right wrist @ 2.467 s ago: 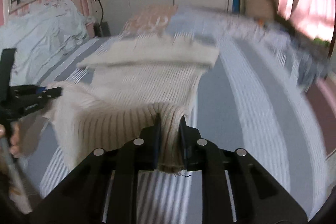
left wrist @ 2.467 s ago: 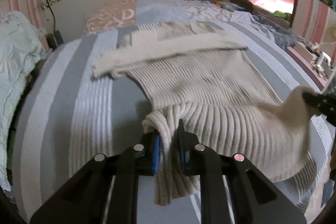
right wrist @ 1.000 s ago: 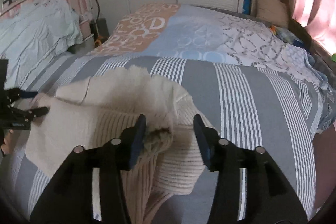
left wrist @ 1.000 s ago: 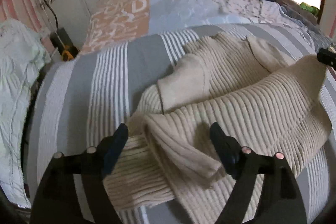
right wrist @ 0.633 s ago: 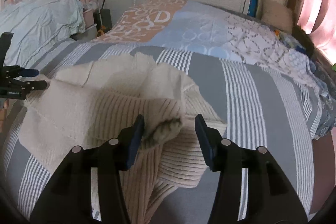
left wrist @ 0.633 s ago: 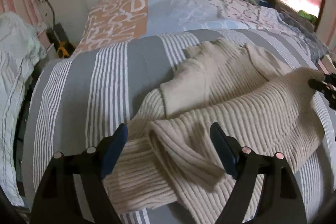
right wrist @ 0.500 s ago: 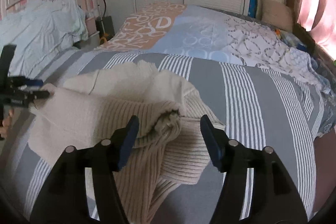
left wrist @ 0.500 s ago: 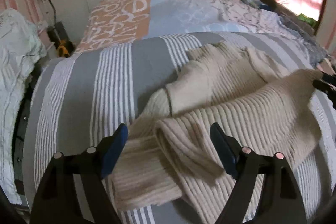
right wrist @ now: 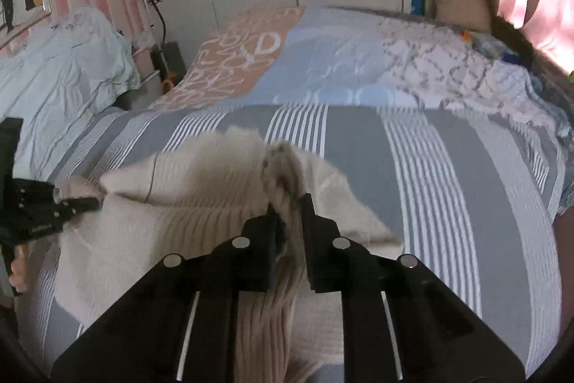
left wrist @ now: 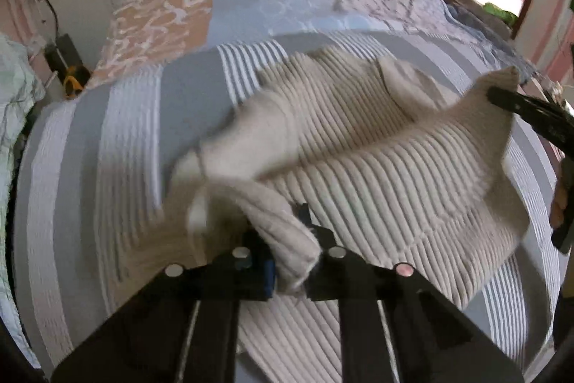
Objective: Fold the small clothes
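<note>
Both grippers, L (left wrist: 287, 241) & R (right wrist: 288, 221), pinch sweater (left wrist: 376, 167) btwn jaws.

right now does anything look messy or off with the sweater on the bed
The beige ribbed knit sweater lies crooked and bunched across the grey-and-white striped bedcover, its layers uneven. Both the left tool and the right tool pinch thick wads of it. No damage visible.
</note>
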{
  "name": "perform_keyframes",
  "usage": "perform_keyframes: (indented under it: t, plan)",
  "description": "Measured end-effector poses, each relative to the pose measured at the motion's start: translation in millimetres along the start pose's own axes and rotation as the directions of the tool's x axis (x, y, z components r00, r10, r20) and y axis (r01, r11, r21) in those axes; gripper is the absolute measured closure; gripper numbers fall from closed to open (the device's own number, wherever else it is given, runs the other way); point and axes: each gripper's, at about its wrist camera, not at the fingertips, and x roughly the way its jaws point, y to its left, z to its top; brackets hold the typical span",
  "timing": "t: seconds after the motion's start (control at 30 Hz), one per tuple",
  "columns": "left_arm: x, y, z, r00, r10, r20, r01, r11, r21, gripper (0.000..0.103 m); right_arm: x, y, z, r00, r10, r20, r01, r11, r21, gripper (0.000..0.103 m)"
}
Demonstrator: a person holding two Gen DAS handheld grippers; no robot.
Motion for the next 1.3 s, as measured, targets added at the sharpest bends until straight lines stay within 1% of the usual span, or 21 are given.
perform_keyframes:
  t: [0.07, 0.1, 0.13, 0.17, 0.2, 0.23, 0.3, 0.37, 0.6, 0.77, 0.8, 0.83, 0.87, 0.9, 1.0, 1.03, 1.07, 1.1, 1.17, 1.23, 1.3]
  plan:
    - [-1.6, 6.7, 11.3, 0.998, 0.058, 0.023, -0.058, 0.998, 0.0, 0.092, 5.9, 6.7, 6.9, 0.999, -0.036, 0.01, 0.036, 0.999, -0.03, 0.09]
    - [-1.1, 11.9, 18.9, 0.994, 0.103, 0.037, -0.103, 0.995, -0.002, 0.092, 12.1, 11.7, 10.5, 0.997, -0.071, 0.008, 0.071, 0.996, -0.057, 0.09]
    - [0.2, 17.0, 24.1, 0.993, 0.11, 0.037, -0.11, 0.994, -0.011, 0.09, 17.4, 14.6, 12.7, 0.994, -0.108, 0.005, 0.108, 0.991, -0.075, 0.09]
    - [3.3, 24.4, 30.1, 0.996, 0.086, 0.022, -0.085, 0.996, -0.029, 0.088, 19.8, 14.7, 14.2, 0.993, -0.122, 0.009, 0.122, 0.989, -0.081, 0.09]
    - [5.3, 29.2, 32.6, 0.997, 0.071, 0.011, -0.071, 0.997, -0.043, 0.088, 20.2, 13.6, 15.2, 0.992, -0.123, 0.011, 0.124, 0.989, -0.075, 0.085]
    - [7.3, 35.1, 34.6, 0.998, 0.056, -0.004, -0.056, 0.996, -0.066, 0.088, 18.1, 11.3, 15.9, 0.993, -0.12, 0.014, 0.121, 0.991, -0.062, 0.076]
    - [4.2, 40.8, 33.2, 1.0, 0.025, -0.009, -0.026, 0.995, -0.091, 0.086, 6.5, 6.8, 15.7, 0.993, -0.112, 0.043, 0.114, 0.992, -0.047, 0.064]
    - [-3.1, 43.4, 30.4, 1.0, -0.004, 0.006, 0.005, 0.996, -0.09, 0.08, -1.0, 5.0, 14.0, 0.99, -0.132, 0.053, 0.135, 0.989, -0.061, 0.062]
    - [-7.8, 46.4, 41.1, 0.998, -0.056, -0.015, 0.054, 0.991, -0.119, 0.077, -21.0, 4.9, -1.2, 0.986, -0.157, 0.055, 0.162, 0.982, -0.099, 0.056]
    - [-17.5, 48.9, 44.2, 0.995, -0.102, 0.002, 0.101, 0.984, -0.149, 0.068, -18.9, 1.1, -12.3, 0.987, -0.16, 0.029, 0.162, 0.982, -0.098, 0.056]
    - [-20.0, 51.2, 44.4, 0.992, -0.128, 0.002, 0.126, 0.978, -0.163, 0.066, -18.9, 0.6, -14.7, 0.988, -0.155, 0.024, 0.156, 0.983, -0.093, 0.056]
    - [-21.2, 53.8, 44.4, 0.986, -0.165, 0.005, 0.163, 0.969, -0.183, 0.05, -18.8, 0.5, -16.3, 0.988, -0.152, 0.022, 0.154, 0.984, -0.092, 0.056]
    - [-24.2, 57.4, 44.3, 0.976, -0.215, 0.025, 0.215, 0.954, -0.209, 0.032, -18.6, 1.1, -17.6, 0.988, -0.152, 0.021, 0.154, 0.984, -0.091, 0.056]
    - [-29.7, 59.5, 44.1, 0.975, -0.214, 0.056, 0.222, 0.951, -0.216, 0.025, -18.9, 2.0, -19.3, 0.989, -0.15, 0.02, 0.151, 0.984, -0.093, 0.055]
    - [-48.2, 61.9, 45.6, 0.971, -0.196, 0.14, 0.221, 0.955, -0.199, 0.019, -17.9, 5.2, -21.8, 0.989, -0.146, 0.014, 0.147, 0.984, -0.101, 0.055]
    - [-50.4, 62.3, 45.2, 0.97, -0.195, 0.147, 0.223, 0.954, -0.202, 0.016, -17.6, 6.3, -22.7, 0.989, -0.145, 0.012, 0.145, 0.984, -0.105, 0.055]
    - [-50.7, 62.0, 44.1, 0.972, -0.186, 0.143, 0.213, 0.954, -0.208, 0.016, -17.5, 7.5, -23.5, 0.989, -0.144, 0.011, 0.145, 0.984, -0.107, 0.055]
    - [-48.1, 57.6, 39.1, 0.98, -0.162, 0.114, 0.183, 0.961, -0.206, 0.016, -18.2, 8.0, -25.5, 0.99, -0.141, 0.009, 0.142, 0.984, -0.105, 0.055]
    - [-43.6, 48.4, 23.1, 0.99, -0.11, 0.088, 0.125, 0.973, -0.193, 0.016, -19.4, 6.4, -31.2, 0.993, -0.115, -0.004, 0.114, 0.99, -0.079, 0.055]
    - [-40.1, 36.3, 2.4, 0.996, -0.049, 0.073, 0.061, 0.984, -0.168, 0.016, -18.8, 5.2, -40.4, 0.997, -0.066, -0.041, 0.064, 0.997, -0.046, 0.055]
    - [-38.2, 25.2, -21.0, 0.997, -0.032, 0.066, 0.042, 0.987, -0.153, 0.016, -19.3, 10.2, -51.9, 0.997, -0.048, -0.065, 0.045, 0.998, -0.053, 0.055]
